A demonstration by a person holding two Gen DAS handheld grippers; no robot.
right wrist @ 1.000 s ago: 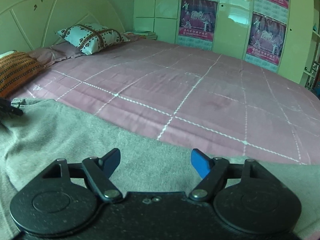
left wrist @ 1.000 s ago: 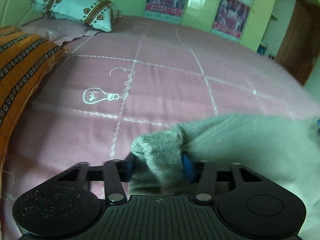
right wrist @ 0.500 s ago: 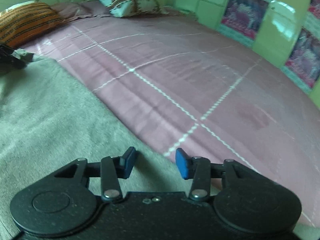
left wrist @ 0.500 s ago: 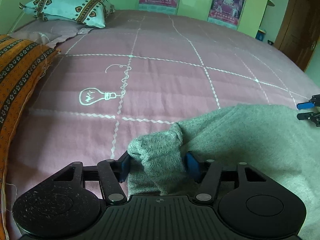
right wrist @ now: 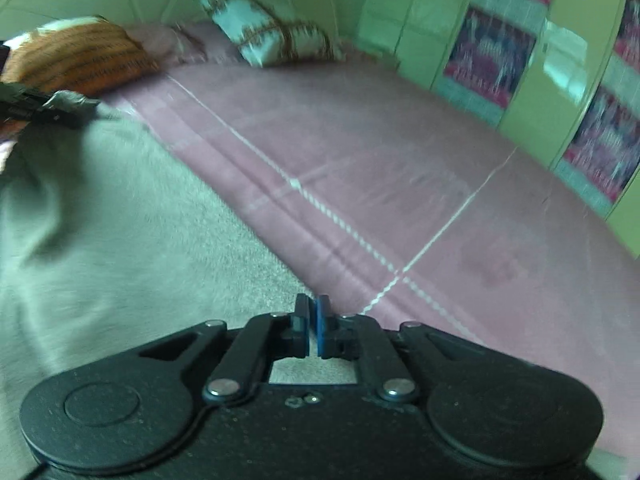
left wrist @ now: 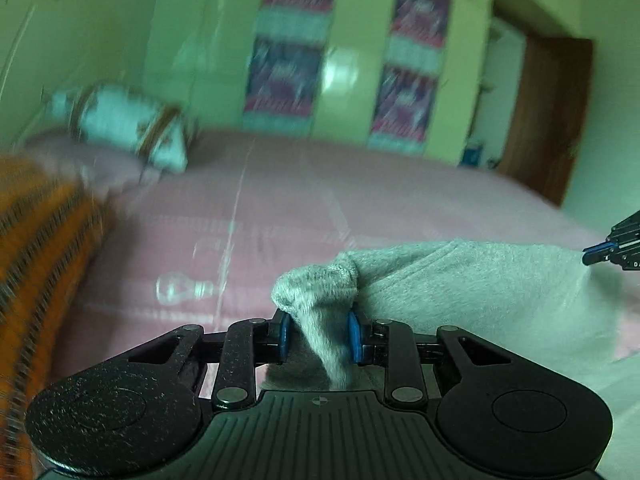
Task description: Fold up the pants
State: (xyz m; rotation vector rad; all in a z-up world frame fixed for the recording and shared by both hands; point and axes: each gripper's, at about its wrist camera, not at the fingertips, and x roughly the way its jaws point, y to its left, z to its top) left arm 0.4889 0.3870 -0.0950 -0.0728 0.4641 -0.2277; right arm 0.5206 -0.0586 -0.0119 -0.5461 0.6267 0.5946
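Grey fleecy pants (left wrist: 472, 284), spread over the near part of a pink bedsheet crossed by white stitched lines (left wrist: 320, 208). Left gripper (left wrist: 318, 336) clamped on a bunched corner of the fabric, blue pads (left wrist: 283, 334) pressing it from both sides, jaws having just been closing on the cloth, the corner raised clear of the sheet. Right gripper (right wrist: 311, 328) with jaws having just been closing too, now drawn together at the far edge of the pants with only a sliver of gap; cannot tell whether cloth is pinched between them. Beyond: a white light-bulb drawing (left wrist: 180, 290) stitched on the sheet, an orange striped cushion (left wrist: 36, 240) at left, a white patterned pillow (left wrist: 120, 124) farther back, green wardrobe doors bearing posters (left wrist: 288, 60).
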